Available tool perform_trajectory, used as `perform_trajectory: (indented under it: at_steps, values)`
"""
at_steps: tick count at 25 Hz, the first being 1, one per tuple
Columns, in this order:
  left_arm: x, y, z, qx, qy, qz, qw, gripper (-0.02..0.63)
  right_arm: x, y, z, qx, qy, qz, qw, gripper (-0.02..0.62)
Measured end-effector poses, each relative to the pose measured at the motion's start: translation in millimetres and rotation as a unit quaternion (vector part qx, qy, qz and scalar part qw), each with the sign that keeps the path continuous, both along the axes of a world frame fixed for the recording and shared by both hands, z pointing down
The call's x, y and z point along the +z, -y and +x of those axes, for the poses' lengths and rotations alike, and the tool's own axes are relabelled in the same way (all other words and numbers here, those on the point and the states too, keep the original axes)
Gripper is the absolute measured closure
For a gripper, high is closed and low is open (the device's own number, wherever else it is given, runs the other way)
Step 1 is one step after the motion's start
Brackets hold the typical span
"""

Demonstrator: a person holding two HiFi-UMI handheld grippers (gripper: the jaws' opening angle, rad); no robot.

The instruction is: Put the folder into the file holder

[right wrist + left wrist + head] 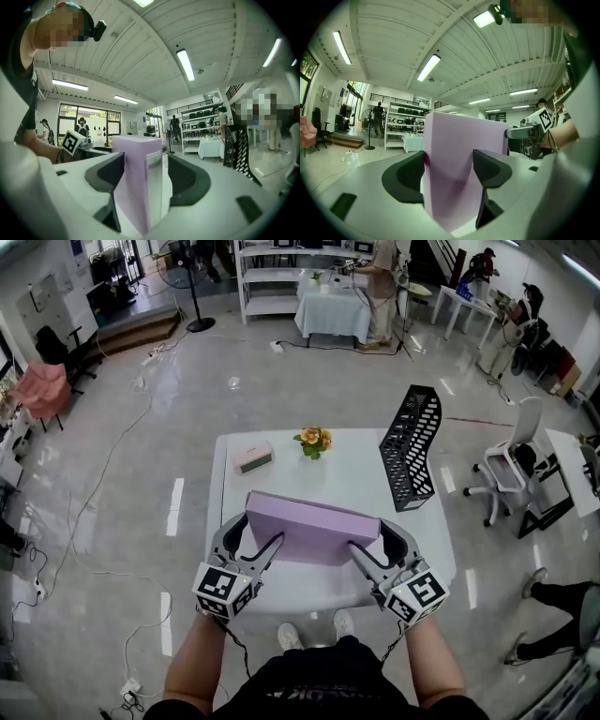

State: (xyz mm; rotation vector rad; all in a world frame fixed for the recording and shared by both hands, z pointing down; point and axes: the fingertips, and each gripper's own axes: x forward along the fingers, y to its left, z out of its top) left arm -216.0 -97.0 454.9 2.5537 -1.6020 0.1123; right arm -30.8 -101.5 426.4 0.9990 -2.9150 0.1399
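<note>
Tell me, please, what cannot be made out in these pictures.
- Head view: whether the folder rests on the table or is lifted; its underside is hidden from above.
- Right gripper view: whether the right gripper presses the folder with both pads; the angle leaves it unclear.
- Head view: the holder inside, too small and behind its mesh.

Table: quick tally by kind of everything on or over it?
purple box folder: 1
black mesh file holder: 1
pink rectangular box: 1
small pot of orange flowers: 1
Total: 4
</note>
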Motion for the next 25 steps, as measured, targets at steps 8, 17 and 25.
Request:
perform_trajectory:
  at_steps: [8,17,25]
  values:
    - [-1,-5,1,-0.041,0.001,-0.003,0.9992,0.287,-3,9,-14,-0.133,-0.005,0.014,0.991,0.305]
    - [-1,-5,3,-0.099,0.001,-0.009,0.995,0.295,5,8,-40,-0.237,-0.038,0.036,0.97,0.307]
    - [5,-11,1,-0.149,-0.001,-0.015,0.9887,0.298,10,9,-49,-0.277,-0.047,0.056,0.958,0.367]
